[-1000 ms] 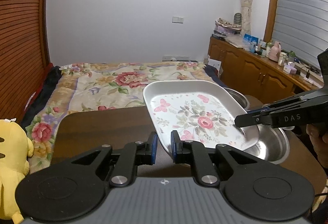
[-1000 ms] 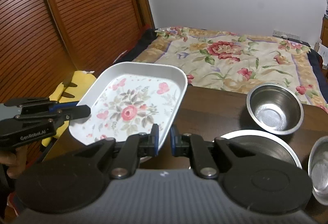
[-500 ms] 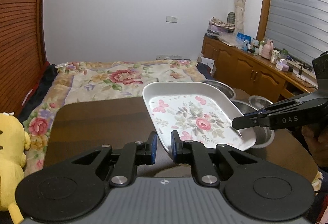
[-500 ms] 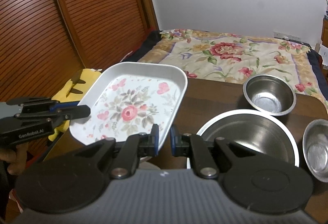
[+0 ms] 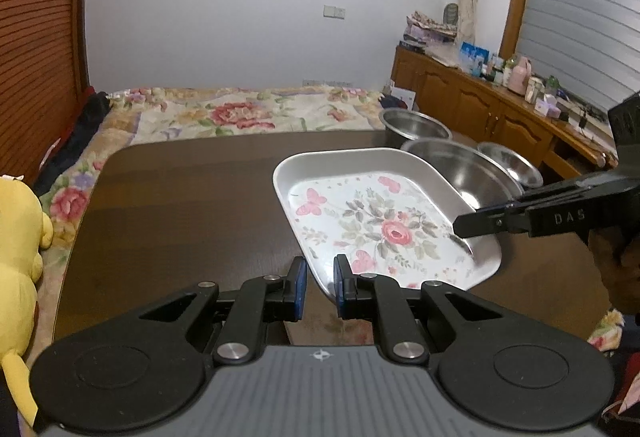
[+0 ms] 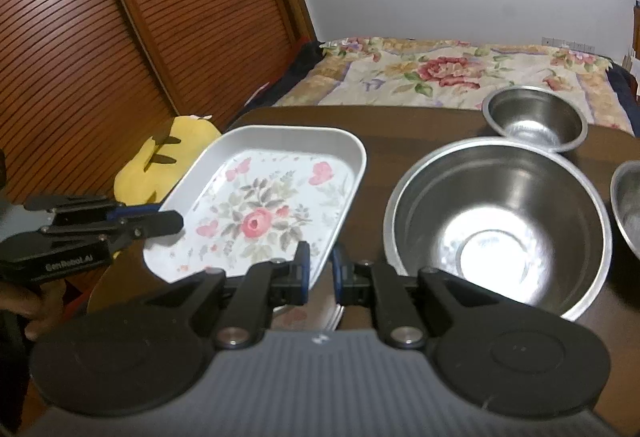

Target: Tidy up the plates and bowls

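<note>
Both tools, left tool [image 5: 319, 279] and right tool [image 6: 320, 269], pinch opposite rims of the floral tray [image 5: 376, 225], held tilted above the tabletop [image 5: 180, 205] beside the steel bowls [image 6: 496, 229], so lower it level, releasing together.

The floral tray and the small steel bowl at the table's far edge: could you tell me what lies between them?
In the right wrist view, only bare dark table separates the floral tray from the small steel bowl.
</note>
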The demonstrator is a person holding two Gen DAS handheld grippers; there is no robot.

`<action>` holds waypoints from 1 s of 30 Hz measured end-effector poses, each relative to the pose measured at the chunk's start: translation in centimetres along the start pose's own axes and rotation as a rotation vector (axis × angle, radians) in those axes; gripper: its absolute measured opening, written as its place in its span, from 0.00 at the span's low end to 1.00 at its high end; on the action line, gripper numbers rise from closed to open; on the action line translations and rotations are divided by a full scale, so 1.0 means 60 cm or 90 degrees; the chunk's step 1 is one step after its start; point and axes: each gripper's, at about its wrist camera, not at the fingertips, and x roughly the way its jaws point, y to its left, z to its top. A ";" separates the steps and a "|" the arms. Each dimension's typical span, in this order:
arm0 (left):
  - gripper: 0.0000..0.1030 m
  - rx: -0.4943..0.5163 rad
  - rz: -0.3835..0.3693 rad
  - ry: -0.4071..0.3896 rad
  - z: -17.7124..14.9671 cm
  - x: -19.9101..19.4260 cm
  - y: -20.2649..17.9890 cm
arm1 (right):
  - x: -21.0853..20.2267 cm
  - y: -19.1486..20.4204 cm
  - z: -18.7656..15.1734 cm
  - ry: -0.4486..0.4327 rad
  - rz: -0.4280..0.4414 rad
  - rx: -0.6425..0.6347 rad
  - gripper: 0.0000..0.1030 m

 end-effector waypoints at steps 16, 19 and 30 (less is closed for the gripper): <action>0.16 0.008 -0.004 0.021 -0.052 -0.017 -0.015 | -0.006 0.007 -0.055 0.014 0.015 0.000 0.13; 0.16 0.015 0.001 0.026 -0.058 -0.016 -0.020 | -0.011 0.012 -0.065 0.012 0.011 -0.006 0.13; 0.16 0.017 0.013 0.032 -0.074 -0.012 -0.024 | -0.010 0.003 -0.093 -0.012 0.019 0.036 0.13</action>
